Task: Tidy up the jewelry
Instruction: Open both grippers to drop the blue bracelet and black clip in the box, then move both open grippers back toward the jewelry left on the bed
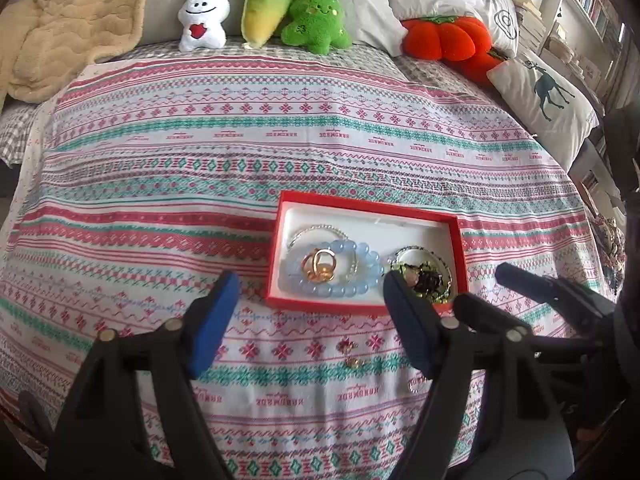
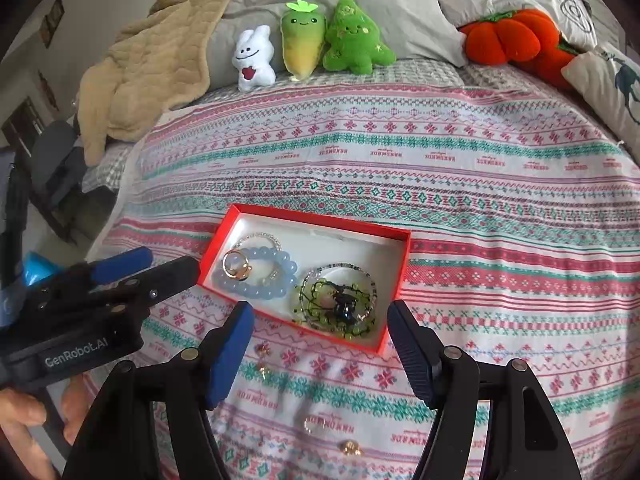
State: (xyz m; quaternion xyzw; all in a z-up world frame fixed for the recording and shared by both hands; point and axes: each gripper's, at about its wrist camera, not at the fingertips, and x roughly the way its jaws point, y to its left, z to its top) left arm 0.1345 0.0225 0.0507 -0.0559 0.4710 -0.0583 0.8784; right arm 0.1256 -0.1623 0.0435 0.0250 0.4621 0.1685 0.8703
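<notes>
2 hand-held grippers, left [image 1: 308, 320] and right [image 2: 320, 344], both spread wide, holding nothing, low in frame. Red box [image 2: 316, 220] mid-frame with blue bracelet [image 2: 260, 276]; loose earrings [image 2: 263, 358] on bed beneath.

Left gripper [image 1: 308, 312] spread wide, right gripper [image 2: 320, 340] likewise, both empty

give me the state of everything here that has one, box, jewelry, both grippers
red cardboard box: open, no lid, lying flat on the patterned bedspread
blue bead bracelet: inside the box, gold rings resting on it
green and black bead strands: piled inside the box
small gold earrings: loose on the bedspread, outside the box
left gripper: jaws open, holding nothing
right gripper: jaws open, holding nothing
</notes>
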